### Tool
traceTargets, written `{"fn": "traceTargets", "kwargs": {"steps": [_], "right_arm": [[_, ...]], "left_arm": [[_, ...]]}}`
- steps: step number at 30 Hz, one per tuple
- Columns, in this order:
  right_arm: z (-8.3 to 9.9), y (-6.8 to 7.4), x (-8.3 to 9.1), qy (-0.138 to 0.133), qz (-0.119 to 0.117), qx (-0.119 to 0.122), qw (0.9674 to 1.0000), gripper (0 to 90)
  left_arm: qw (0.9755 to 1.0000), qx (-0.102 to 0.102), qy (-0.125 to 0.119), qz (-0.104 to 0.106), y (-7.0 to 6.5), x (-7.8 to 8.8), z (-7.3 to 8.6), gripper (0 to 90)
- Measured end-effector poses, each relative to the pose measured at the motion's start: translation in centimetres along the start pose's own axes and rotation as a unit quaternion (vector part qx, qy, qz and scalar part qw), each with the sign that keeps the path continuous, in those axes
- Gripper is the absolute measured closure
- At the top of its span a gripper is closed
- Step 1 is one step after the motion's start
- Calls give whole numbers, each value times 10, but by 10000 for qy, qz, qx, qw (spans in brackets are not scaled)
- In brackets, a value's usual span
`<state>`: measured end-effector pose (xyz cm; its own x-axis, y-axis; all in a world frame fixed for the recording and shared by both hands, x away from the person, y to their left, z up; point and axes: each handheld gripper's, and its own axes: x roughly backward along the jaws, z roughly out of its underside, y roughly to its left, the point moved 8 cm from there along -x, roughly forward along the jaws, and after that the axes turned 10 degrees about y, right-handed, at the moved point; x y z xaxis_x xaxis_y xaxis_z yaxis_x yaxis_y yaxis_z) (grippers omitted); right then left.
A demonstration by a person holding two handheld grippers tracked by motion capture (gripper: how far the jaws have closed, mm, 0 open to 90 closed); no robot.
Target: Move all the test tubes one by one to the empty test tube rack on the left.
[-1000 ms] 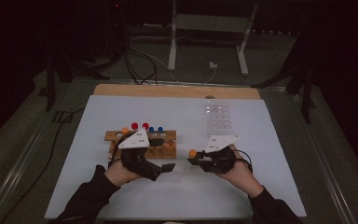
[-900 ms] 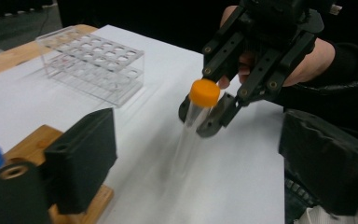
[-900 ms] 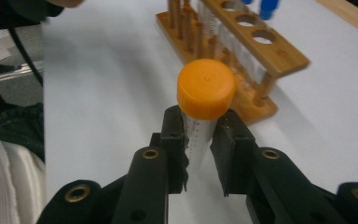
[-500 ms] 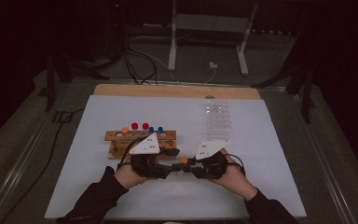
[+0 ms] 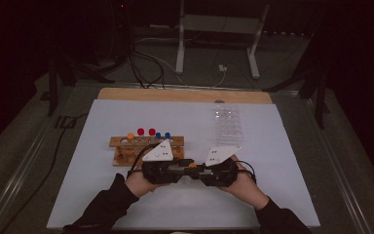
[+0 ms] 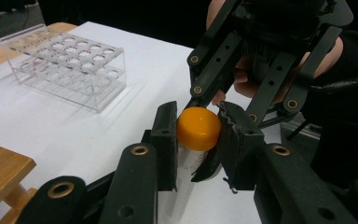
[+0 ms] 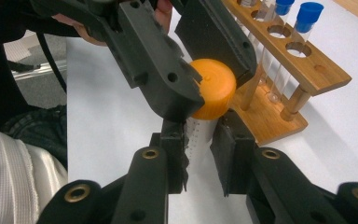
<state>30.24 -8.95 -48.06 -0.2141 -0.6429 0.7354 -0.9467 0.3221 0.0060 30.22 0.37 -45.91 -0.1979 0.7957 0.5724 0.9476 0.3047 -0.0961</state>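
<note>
Orange-capped tube (image 7: 204, 122) was held between both grippers just above the white worktop (image 5: 282, 161), right in front of the wooden rack (image 5: 126, 150). Right gripper (image 7: 198, 140) had its fingers clamped on the clear body, and left gripper (image 6: 196, 135) had just closed its fingers onto the cap (image 6: 198, 128).
</note>
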Motion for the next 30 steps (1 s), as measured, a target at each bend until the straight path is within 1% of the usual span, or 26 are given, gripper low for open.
{"fn": "traceTargets", "kwargs": {"steps": [2, 5, 6, 8, 10, 12, 14, 16, 18, 22, 24, 26, 27, 29, 30], "right_arm": [[-1, 0, 1, -59, -12, -24, 10000, 735], [-2, -2, 4, -145, 62, -66, 9999, 666], [-2, -3, 6, -199, 77, -91, 9997, 651], [-2, -7, 9, -284, 157, -154, 9994, 600], [-1, -11, 12, -345, 263, -243, 9988, 572], [2, -15, 14, -369, 388, -309, 9981, 515], [5, -19, 16, -385, 425, -393, 9976, 471], [8, -23, 16, -402, 450, -503, 9969, 397], [12, -26, 16, -364, 503, -539, 9966, 344], [20, -30, 15, -351, 590, -696, 9952, 189], [25, -32, 16, -368, 600, -790, 9944, 154], [31, -35, 17, -351, 628, -874, 9936, 144], [33, -36, 17, -338, 653, -890, 9933, 123], [38, -39, 16, -238, 758, -902, 9927, 69], [41, -40, 15, -218, 734, -930, 9927, 22]], "left_arm": [[10000, 38, -25, 23, 1, 2, -1, 708], [10000, 27, -72, -53, 4, 6, -2, 709], [9999, 29, -85, -108, 5, 8, -2, 710], [9998, 67, -150, -147, 7, 12, -4, 710], [9997, 43, -163, -196, 9, 16, -5, 711], [9994, 61, -213, -266, 12, 22, -6, 711], [9990, 57, -259, -359, 15, 28, -8, 711], [9986, 59, -341, -397, 18, 37, -10, 711], [9978, 67, -396, -522, 22, 46, -13, 711], [9956, 62, -544, -765, 30, 67, -18, 711], [9941, 133, -614, -879, 34, 78, -19, 711], [9926, 163, -681, -995, 38, 88, -19, 711], [9915, 176, -695, -1084, 40, 92, -19, 711], [9899, 214, -740, -1186, 44, 101, -19, 712], [9890, 232, -756, -1253, 46, 105, -19, 711]]}}
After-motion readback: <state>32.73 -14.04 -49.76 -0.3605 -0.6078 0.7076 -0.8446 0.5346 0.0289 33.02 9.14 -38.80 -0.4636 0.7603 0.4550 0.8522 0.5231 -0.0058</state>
